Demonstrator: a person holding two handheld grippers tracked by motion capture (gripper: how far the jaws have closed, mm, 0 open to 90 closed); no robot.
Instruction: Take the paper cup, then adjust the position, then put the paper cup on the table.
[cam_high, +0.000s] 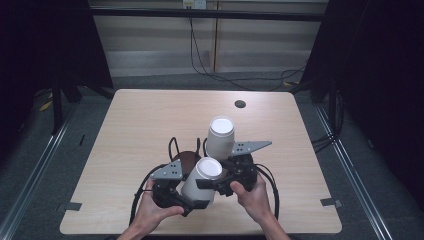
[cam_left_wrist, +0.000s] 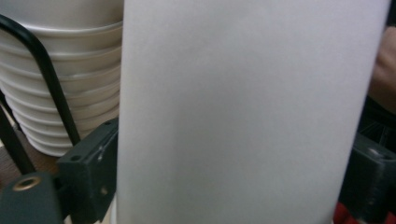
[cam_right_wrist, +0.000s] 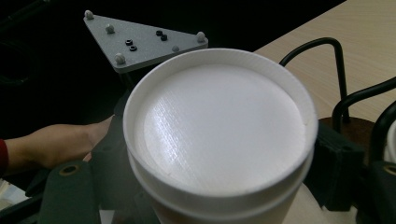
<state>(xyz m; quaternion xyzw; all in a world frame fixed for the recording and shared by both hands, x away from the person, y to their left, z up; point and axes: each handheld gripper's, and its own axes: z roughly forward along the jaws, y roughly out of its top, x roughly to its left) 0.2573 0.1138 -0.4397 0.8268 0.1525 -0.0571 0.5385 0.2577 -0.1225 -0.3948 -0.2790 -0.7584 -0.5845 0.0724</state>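
Note:
A white paper cup (cam_high: 202, 176) lies tilted, base up, between both grippers above the table's front middle. My left gripper (cam_high: 195, 200) is shut on its lower wall; in the left gripper view the cup wall (cam_left_wrist: 243, 107) stands between the black jaws. My right gripper (cam_high: 210, 183) is shut on the cup near its base. The right gripper view looks onto that round base (cam_right_wrist: 219, 126), with a second edge just below it. Behind stands an upside-down stack of white cups (cam_high: 220, 136), whose rims (cam_left_wrist: 60, 93) sit inside a black wire holder (cam_left_wrist: 51, 84).
The holder's dark round foot (cam_high: 186, 159) rests on the light wooden table (cam_high: 145, 120). A cable hole (cam_high: 240, 104) lies near the far edge. The left gripper's grey plate (cam_right_wrist: 144, 39) and a hand (cam_right_wrist: 56, 144) are close beyond the cup. Dark curtains flank the table.

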